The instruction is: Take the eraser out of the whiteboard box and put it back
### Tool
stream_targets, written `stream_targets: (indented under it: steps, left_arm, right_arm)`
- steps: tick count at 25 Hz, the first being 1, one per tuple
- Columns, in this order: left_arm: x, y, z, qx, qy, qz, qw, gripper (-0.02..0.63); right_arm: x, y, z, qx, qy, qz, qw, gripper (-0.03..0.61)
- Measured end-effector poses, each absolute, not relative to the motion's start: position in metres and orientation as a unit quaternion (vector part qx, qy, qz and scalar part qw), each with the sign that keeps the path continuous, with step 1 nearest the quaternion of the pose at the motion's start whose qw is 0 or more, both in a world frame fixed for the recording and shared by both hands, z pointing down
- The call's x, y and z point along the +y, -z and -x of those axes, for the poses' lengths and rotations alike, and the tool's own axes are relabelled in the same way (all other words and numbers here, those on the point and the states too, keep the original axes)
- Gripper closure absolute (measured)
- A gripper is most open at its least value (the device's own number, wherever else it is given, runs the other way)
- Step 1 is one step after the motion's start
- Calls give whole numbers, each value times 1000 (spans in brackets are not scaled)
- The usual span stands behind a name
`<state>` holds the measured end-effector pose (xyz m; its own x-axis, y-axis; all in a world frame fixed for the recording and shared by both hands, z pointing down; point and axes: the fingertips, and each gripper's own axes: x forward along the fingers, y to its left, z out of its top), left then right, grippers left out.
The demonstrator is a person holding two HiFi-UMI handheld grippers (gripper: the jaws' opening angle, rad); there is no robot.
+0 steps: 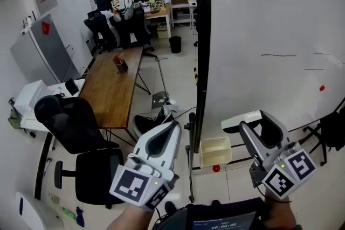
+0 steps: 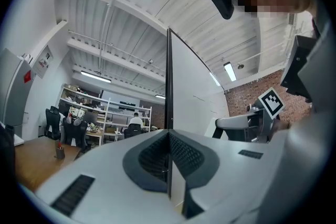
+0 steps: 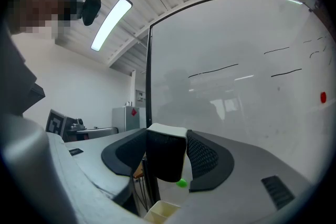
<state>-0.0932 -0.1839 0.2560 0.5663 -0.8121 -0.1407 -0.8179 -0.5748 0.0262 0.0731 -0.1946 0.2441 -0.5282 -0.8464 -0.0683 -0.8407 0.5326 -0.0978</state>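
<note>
Pinching the eraser (image 3: 165,157) between widely spread pads, right gripper (image 3: 167,136) level before the whiteboard (image 3: 236,86), up above the cream box (image 1: 215,152) at its foot. Pressed together on nothing, left gripper (image 2: 169,136) beside the whiteboard's dark edge.

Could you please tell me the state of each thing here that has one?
Right hand-held gripper: shut on the black-and-white block eraser.
Eraser: held in the air.
Left hand-held gripper: shut, empty.
Cream open-topped plastic box: eraser not in it.
Large white whiteboard: upright, few black lines.
</note>
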Motion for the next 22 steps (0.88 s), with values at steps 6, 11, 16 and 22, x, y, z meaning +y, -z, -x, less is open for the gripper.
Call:
stream_targets:
  steps: [6,11,16,22]
  left_arm:
    - [-184,-255,86,454,-55,889,37,586]
    - [-185,-257,84,444,-46,894,38,586]
    - [-188,-258,80,439,-42,897,34,587]
    - [-192,-263,83,438,-40,898,27,588]
  right_arm:
    - [-198,-245,-70,875,28,480,52,313]
    - [-199,-241,-68,875,22,480,54,313]
    - [-202,-241,-66,877,23,477,56,313]
    - [-206,-242,-64,878,23,474,58,313]
